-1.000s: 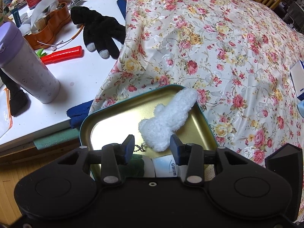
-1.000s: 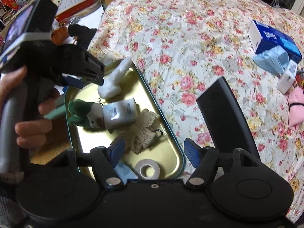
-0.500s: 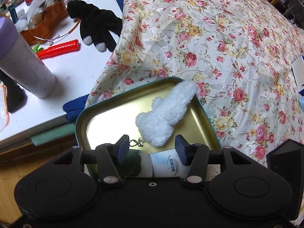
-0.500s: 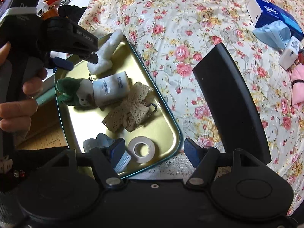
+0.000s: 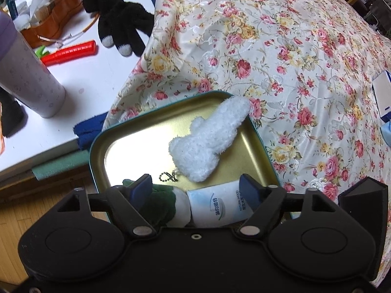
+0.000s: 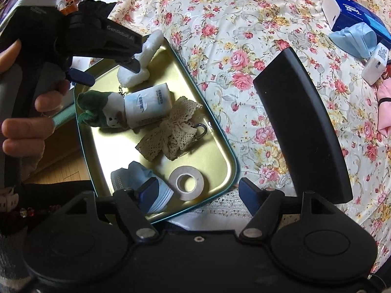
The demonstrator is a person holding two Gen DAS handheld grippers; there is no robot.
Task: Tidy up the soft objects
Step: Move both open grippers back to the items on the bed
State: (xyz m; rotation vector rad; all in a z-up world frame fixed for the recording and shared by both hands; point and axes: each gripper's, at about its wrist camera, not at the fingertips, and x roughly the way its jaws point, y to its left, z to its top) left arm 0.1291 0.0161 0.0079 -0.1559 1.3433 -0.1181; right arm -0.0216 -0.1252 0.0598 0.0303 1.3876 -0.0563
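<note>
A: Opening now, the left hand-held gripper has let go of the white plush; nothing between its jaws.
B: It lies in the tin tray. Right hand-held gripper widening, empty.

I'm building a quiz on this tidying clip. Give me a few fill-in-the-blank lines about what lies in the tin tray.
1. The white plush lies in the tray with one end resting over its ____.
2. The tape roll lies ____ on the tray floor.
3. The tissue pack touches a plush whose hat is ____.
4. The cloth under the tray is printed with ____.

Missing words: rim; flat; green; flowers
</note>
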